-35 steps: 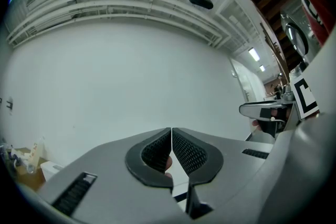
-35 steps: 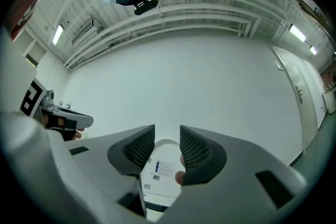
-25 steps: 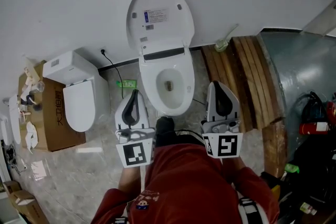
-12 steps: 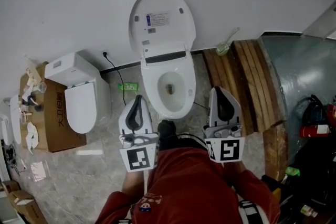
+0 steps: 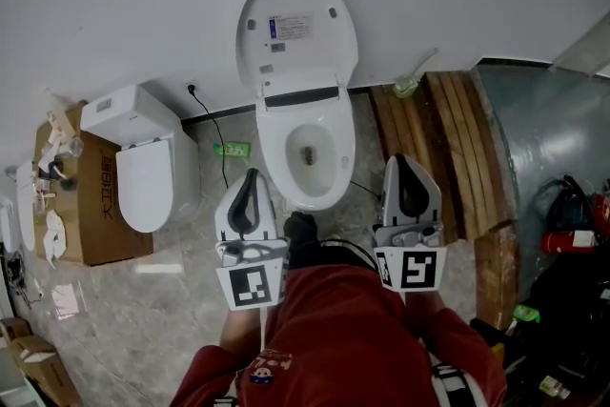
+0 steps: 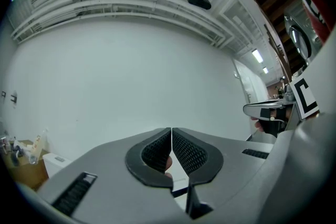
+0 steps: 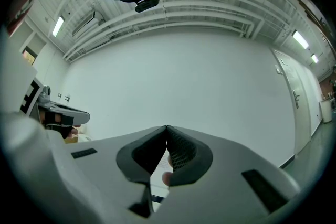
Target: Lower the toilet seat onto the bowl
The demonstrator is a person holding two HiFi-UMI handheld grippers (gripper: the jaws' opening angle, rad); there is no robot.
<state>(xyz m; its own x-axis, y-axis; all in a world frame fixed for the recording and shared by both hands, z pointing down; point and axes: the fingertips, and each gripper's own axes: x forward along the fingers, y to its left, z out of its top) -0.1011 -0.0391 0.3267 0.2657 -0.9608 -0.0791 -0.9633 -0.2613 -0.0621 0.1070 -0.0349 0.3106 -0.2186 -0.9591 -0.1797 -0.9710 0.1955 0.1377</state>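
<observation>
White toilets, two, middle toilet (image 5: pixel 278 157) with lid (image 5: pixel 297 29) raised, second toilet (image 5: pixel 143 174) shut, left gripper (image 5: pixel 251 174) and right gripper (image 5: pixel 408 161), jaws clenched

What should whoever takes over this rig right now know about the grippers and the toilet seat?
Left gripper: jaws shut, empty, near the front left of the bowl, touching nothing.
Right gripper: jaws shut, empty, off the bowl's front right, touching nothing.
Toilet seat: raised, leaning back at the wall; the bowl is open below it.
Done: nothing so far; the seat is untouched.
Left: bring a gripper to the seat's edge, tip it forward, probably ease it down onto the bowl.
</observation>
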